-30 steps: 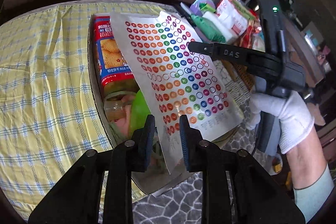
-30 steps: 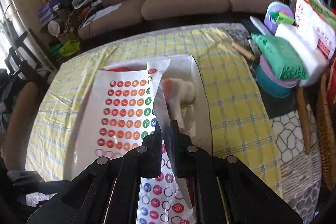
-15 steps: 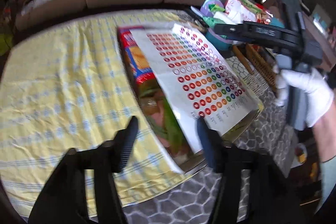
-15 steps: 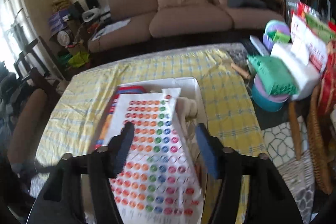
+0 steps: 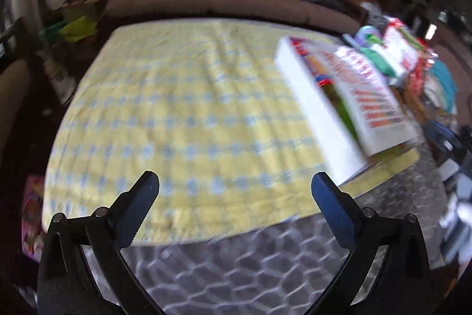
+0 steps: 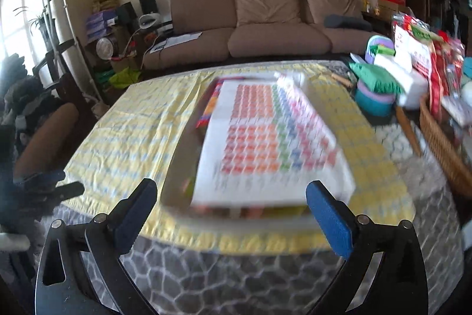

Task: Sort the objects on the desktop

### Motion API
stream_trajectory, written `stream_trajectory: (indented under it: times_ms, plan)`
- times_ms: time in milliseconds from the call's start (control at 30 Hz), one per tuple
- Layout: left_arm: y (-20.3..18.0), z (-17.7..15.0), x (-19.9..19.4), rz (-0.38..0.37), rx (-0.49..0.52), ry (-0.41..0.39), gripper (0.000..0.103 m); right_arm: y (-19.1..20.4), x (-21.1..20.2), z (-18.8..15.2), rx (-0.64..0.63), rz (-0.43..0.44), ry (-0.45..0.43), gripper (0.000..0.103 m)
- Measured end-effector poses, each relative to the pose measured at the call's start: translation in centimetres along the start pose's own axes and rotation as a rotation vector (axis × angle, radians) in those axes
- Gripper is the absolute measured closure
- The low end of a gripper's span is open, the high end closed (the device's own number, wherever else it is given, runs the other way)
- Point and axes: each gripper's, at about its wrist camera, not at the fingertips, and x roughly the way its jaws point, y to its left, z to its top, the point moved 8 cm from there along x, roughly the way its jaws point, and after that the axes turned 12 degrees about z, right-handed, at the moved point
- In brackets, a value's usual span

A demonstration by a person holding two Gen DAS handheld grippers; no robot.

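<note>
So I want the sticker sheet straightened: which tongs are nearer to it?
Right. The right tongs hang open just before the sticker sheet; the left tongs sit off to its left, open over the cloth.

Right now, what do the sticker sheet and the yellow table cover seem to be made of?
The sticker sheet looks like glossy paper or thin plastic: flat, white, printed with rows of coloured dots; blur hides the finish. The yellow table cover looks like matte woven fabric: checked, wrinkled, draping softly.

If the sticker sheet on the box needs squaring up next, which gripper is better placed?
Right, probably. The right gripper is open and faces the sticker sheet head-on; for the left gripper, also open, the sheet lies off to the side.
</note>
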Motion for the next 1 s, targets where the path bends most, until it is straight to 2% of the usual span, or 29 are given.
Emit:
stream_trajectory:
  times_ms: [133, 233, 367, 567, 767, 867, 1000]
  plan:
    - [2.5, -4.0, 1.8, 0.062, -0.074, 0.044, 0.000, 0.4, 2.0, -4.3, -0.015, -0.048, 0.087, 0.001]
    - [2.7, -6.5, 3.2, 0.098, -0.059, 0.074, 0.000, -0.6, 3.4, -6.4, 0.009, -0.072, 0.133, 0.001]
    - [1.9, -8.2, 4.6, 0.113, -0.043, 0.100, 0.000, -1.8, 4.6, -8.5, 0.053, -0.096, 0.166, 0.001]
    - [1.2, -8.1, 4.9, 0.134, -0.050, 0.095, 0.000, -2.3, 5.8, -9.9, 0.041, -0.128, 0.196, 0.001]
    - [1.0, -8.1, 5.5, 0.215, -0.051, 0.081, 0.000, -3.0, 6.4, -10.4, 0.048, -0.156, 0.223, 0.000]
    - [1.0, -8.1, 5.5, 0.225, -0.067, 0.046, 0.000, -2.9, 6.7, -10.5, 0.034, -0.175, 0.237, 0.000]
    - [1.1, -8.1, 5.5, 0.224, -0.068, 0.044, 0.000, -3.0, 6.8, -10.5, 0.034, -0.180, 0.239, 0.000]
